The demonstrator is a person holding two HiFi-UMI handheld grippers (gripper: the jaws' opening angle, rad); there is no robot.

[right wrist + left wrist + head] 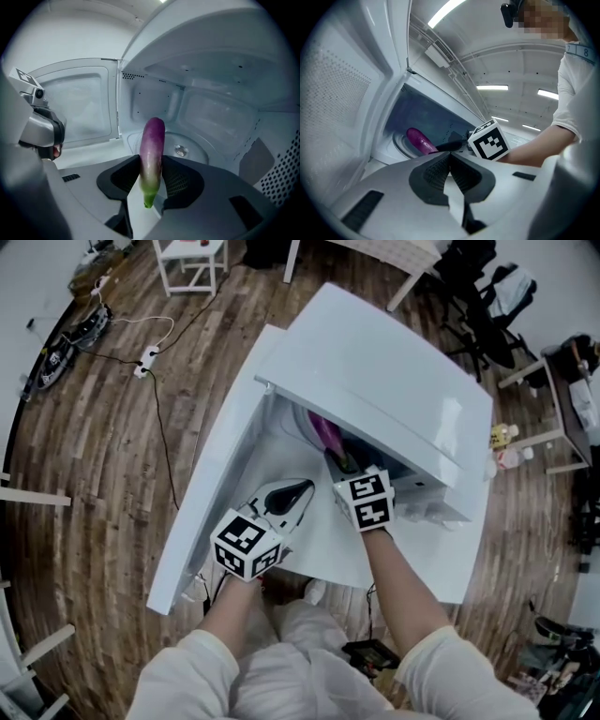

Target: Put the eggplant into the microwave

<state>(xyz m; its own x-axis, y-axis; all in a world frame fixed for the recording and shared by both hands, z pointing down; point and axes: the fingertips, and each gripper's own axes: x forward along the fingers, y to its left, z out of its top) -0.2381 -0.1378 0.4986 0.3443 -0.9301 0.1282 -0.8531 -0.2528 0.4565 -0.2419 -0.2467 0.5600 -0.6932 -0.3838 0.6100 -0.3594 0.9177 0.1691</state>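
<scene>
The white microwave (375, 371) stands with its door (220, 474) swung open to the left. My right gripper (152, 164) is shut on a purple eggplant (153, 150) and holds it stem end down in the oven's mouth, just before the glass turntable (185, 140). From above, the eggplant (328, 435) shows under the oven's top edge, ahead of the right gripper (343, 463). My left gripper (289, 495) is shut on nothing and hovers beside the inner face of the door. In the left gripper view the eggplant (419, 140) lies past the left gripper (450, 158).
Black and white cables and a power strip (145, 360) trail over the wooden floor at the left. A white stool (192, 263) stands at the back. A side table with bottles (506, 446) sits right of the microwave. The person's knees are just below the grippers.
</scene>
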